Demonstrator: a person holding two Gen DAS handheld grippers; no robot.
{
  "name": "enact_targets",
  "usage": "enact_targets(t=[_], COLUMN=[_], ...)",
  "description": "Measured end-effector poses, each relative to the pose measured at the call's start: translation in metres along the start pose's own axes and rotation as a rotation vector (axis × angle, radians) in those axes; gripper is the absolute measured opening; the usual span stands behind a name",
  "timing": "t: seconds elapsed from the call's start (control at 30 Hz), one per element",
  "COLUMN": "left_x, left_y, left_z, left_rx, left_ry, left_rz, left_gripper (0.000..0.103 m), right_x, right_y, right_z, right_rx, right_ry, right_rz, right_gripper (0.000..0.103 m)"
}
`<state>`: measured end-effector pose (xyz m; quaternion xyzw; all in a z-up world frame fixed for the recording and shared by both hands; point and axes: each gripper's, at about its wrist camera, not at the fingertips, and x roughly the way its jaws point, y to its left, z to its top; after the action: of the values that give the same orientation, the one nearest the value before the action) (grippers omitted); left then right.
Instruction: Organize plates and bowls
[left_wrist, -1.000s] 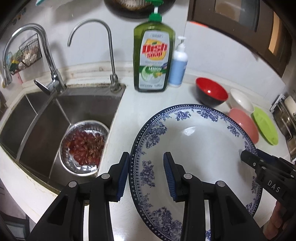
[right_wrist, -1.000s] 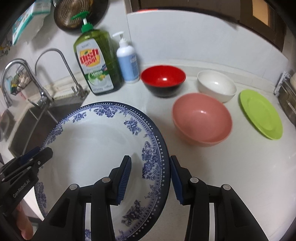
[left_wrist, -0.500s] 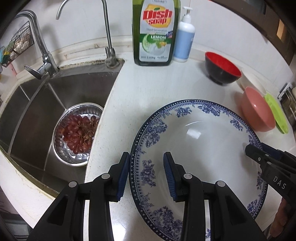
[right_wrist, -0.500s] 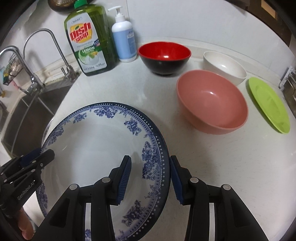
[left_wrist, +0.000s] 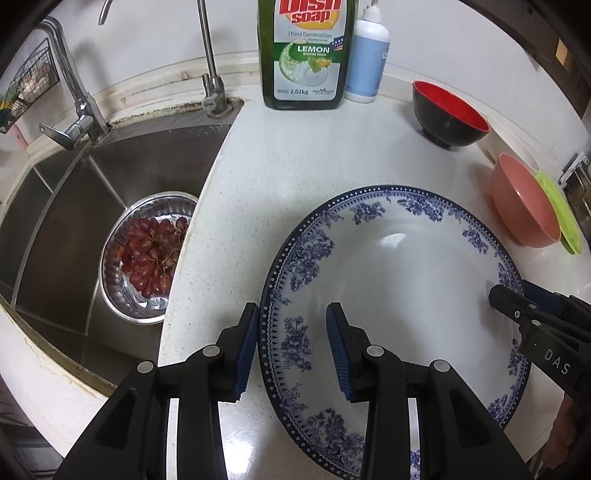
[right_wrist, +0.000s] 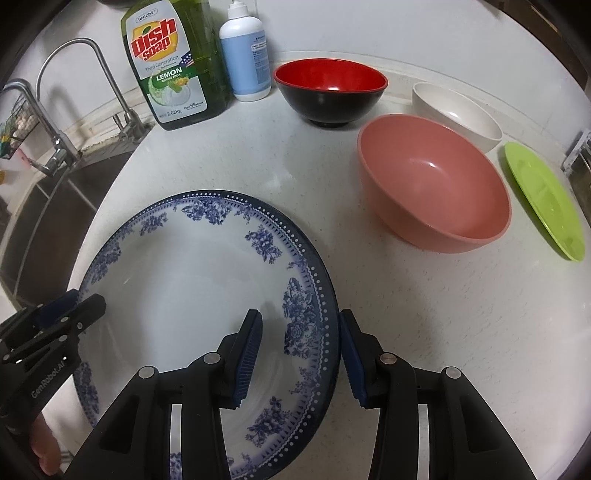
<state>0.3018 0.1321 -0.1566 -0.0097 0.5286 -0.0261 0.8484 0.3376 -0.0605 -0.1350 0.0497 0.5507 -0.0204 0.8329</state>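
1. One large white plate with a blue floral rim lies on the white speckled counter, between your two grippers.
2. Your left gripper straddles the plate's left rim: one blue pad outside, one inside. The jaws stand apart around the rim; you cannot tell whether the pads touch it.
3. Your right gripper straddles the opposite rim the same way, jaws apart, contact unclear.
4. Three bowls stand beyond the plate: one pink plastic bowl nearest, one bowl that is red inside and black outside, and one white bowl.
5. One flat lime-green plate lies just beside the pink bowl.
6. Two bottles stand against the wall: one green dish soap bottle and one pale blue pump bottle.
7. One steel sink holds one metal basin of red grapes.
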Motion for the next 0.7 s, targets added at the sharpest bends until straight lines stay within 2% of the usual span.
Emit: enact_targets(t=[0.23, 0.37, 0.6, 0.7], left_x=[0.004, 0.0, -0.035, -0.054], left_y=[0.0, -0.002, -0.02, -0.034], left_z=[-0.002, -0.002, 0.007, 0.014], left_rx=[-0.007, -0.004, 0.033, 0.053], left_ry=[0.016, 0.002, -0.103, -0.158], left_rz=[-0.002, 0.004, -0.003, -0.012], left_gripper=[0.038, 0.047, 0.065, 0.071], right_x=[-0.001, -0.005, -0.039, -0.059], right_y=[-0.001, -0.004, -0.014, -0.028], right_z=[0.0, 0.0, 0.0, 0.003], right_rx=[-0.005, -0.006, -0.018, 0.0], right_ry=[-0.001, -0.016, -0.097, -0.147], right_rz=[0.009, 0.03, 0.061, 0.058], right_gripper=[0.044, 0.044, 0.045, 0.054])
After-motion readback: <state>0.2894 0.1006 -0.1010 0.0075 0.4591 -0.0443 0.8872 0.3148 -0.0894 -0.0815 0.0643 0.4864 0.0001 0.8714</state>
